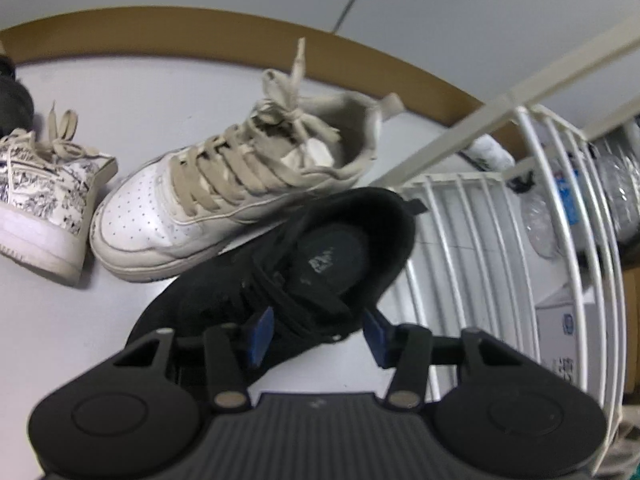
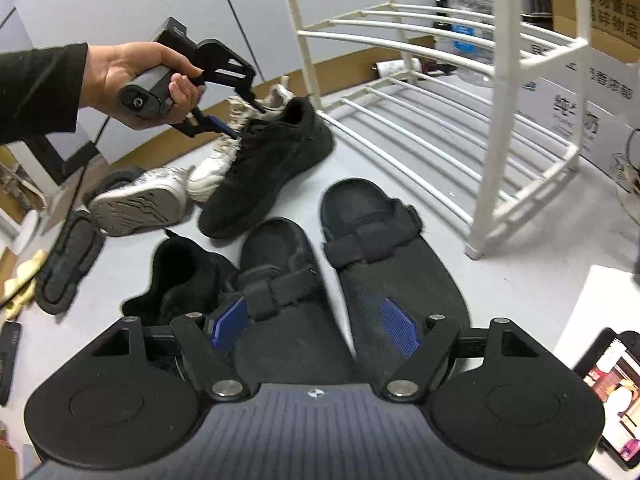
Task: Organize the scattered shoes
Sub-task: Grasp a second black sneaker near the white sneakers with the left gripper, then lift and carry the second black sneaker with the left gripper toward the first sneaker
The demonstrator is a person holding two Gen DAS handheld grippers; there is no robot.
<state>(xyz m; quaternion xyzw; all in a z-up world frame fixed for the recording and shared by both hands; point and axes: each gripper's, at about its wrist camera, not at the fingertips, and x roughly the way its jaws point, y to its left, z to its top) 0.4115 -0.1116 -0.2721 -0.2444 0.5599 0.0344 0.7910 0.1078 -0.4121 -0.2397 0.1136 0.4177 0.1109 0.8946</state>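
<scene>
While the left gripper (image 1: 316,330) is clamped on the tongue of the black sneaker (image 1: 280,264), that sneaker rests on the desk (image 1: 60,320) just left of the white rack (image 2: 460,152), touching the white sneaker (image 1: 224,196). The right gripper (image 2: 316,324) stands apart over two black slippers (image 2: 384,240) near the rack.
</scene>
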